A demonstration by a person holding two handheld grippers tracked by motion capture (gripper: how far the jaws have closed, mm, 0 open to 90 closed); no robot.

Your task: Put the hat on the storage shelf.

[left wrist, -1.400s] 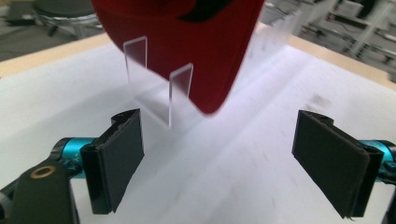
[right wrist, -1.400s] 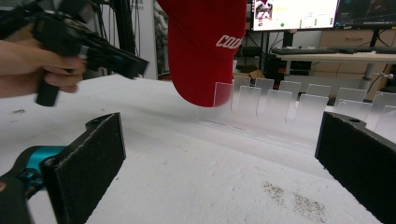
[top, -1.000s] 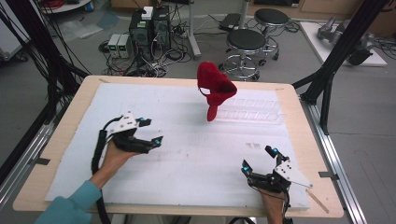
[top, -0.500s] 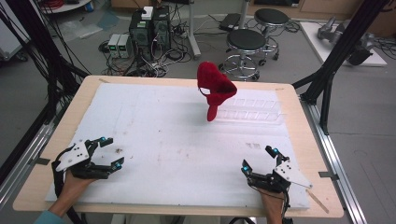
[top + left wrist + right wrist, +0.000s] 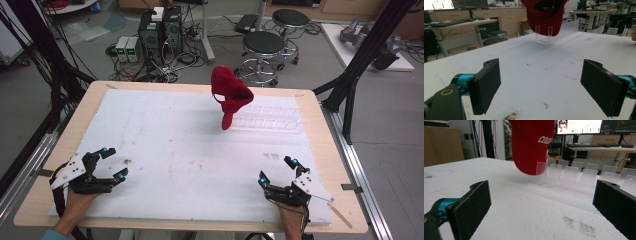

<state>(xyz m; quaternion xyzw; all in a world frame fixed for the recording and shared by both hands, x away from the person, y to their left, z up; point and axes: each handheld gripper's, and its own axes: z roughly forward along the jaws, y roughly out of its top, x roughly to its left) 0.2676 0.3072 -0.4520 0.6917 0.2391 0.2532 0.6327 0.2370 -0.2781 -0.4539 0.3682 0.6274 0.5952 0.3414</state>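
Note:
A red cap [image 5: 229, 95] hangs on the left end of a clear plastic rack [image 5: 270, 120] at the back of the white table top [image 5: 175, 145]. The cap [image 5: 544, 15] also rises ahead in the left gripper view, and its white lettering faces me in the right gripper view [image 5: 531, 145]. My left gripper [image 5: 111, 163] rests open near the front left corner, jaws empty. At the front right my right gripper [image 5: 277, 170] is open too, holding nothing. Both point toward the cap from far off.
The clear rack [image 5: 579, 173] has several upright dividers running right of the cap. A wooden border [image 5: 320, 100] rims the table. Stools [image 5: 265, 45], computer boxes [image 5: 160, 30] and black frame legs [image 5: 360, 65] stand beyond the far edge.
My left gripper has drawn back from the middle left of the table to the front left corner. The right gripper and the cap have stayed put.

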